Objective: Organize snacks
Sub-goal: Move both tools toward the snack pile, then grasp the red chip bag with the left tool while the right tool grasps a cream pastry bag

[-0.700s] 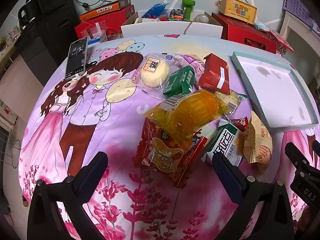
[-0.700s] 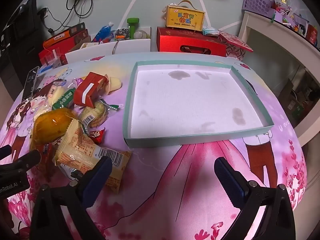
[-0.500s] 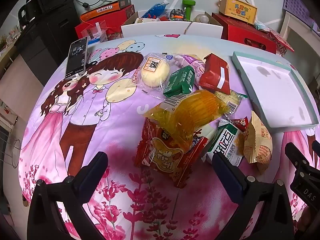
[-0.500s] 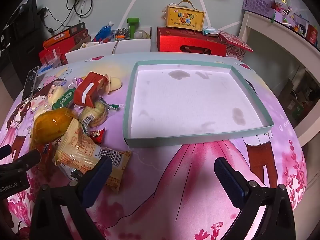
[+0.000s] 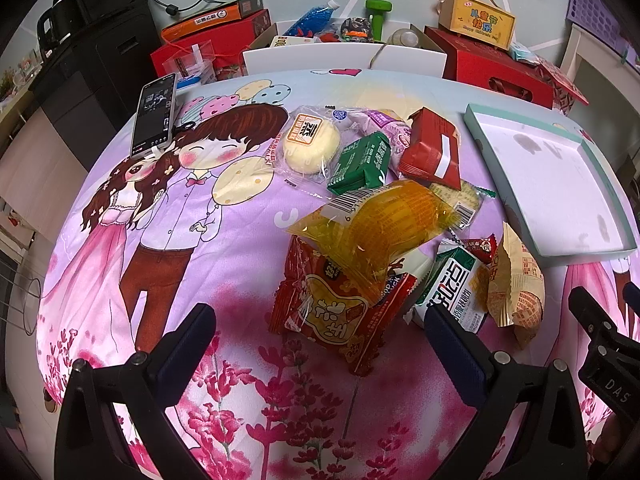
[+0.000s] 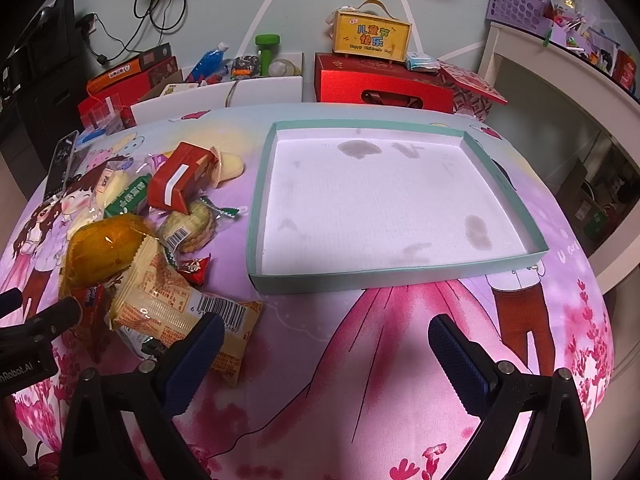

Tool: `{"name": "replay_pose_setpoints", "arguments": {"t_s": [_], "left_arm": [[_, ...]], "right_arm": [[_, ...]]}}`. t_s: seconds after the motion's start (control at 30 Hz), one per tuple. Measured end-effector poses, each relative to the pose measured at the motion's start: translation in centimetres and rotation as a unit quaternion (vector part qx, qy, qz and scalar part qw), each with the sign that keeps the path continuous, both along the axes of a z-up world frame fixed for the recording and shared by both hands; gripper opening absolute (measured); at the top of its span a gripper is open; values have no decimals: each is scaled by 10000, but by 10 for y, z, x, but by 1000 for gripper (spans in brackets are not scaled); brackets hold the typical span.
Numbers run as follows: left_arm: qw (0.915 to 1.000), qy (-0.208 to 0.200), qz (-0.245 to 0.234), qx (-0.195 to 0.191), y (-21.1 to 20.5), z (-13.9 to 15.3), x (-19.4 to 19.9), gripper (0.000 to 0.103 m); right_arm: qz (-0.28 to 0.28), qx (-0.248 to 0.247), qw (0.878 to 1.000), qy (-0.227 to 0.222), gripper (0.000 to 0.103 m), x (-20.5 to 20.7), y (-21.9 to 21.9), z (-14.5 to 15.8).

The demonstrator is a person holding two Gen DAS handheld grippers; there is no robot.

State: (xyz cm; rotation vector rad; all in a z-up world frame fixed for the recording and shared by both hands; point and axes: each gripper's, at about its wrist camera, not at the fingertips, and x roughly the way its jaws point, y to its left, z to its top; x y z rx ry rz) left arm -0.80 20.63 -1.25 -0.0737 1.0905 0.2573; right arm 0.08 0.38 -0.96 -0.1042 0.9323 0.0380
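Snacks are lying in one loose heap on the cartoon-printed tablecloth point(image 5: 168, 216), to the left of the shallow green-rimmed tray point(image 6: 256, 216), and nothing is lying inside the tray yet. Compared with the pictures from a moment earlier, nothing is changing: every packet is staying in its place and both cameras are showing the same framing, so the sorting is, as I judge it, not beginning yet. The left gripper point(image 5: 320, 336) is hovering with its fingers wide apart and holding nothing, right in front of the red noodle packet point(image 5: 332, 316), which is lying partly under the orange transparent packet point(image 5: 384, 228). The right gripper point(image 6: 326, 340) is also standing apart and empty, facing the near wall of the tray, with the beige barcode packet point(image 6: 172, 300) just beside its left finger. That beige packet is looking like the easiest first pick for this side.
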Motion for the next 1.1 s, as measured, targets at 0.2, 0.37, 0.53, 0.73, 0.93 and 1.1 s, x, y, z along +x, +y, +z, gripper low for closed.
{"name": "replay_pose_setpoints", "arguments": {"t_s": [0.2, 0.37, 0.53, 0.73, 0.93, 1.1], "left_arm": [[10000, 1, 67, -61, 0, 1, -2, 103], [9996, 44, 216, -161, 16, -4, 1, 103], [9986, 96, 449, -261, 29, -7, -2, 103], [9985, 205, 397, -332, 28, -12, 2, 103], [9975, 433, 422, -357, 30, -24, 13, 103], [9969, 575, 293, -454, 27, -35, 24, 103]], "right_arm": [[113, -61, 9999, 35, 103, 0, 5, -3], [426, -57, 9991, 64, 103, 3, 18, -3], [921, -146, 9956, 9, 103, 1, 41, -5], [1396, -164, 9900, 77, 96, -1, 61, -8], [1647, -180, 9856, 352, 81, 2, 72, -18], [1729, -99, 9837, 479, 71, 10, 77, -23]]}}
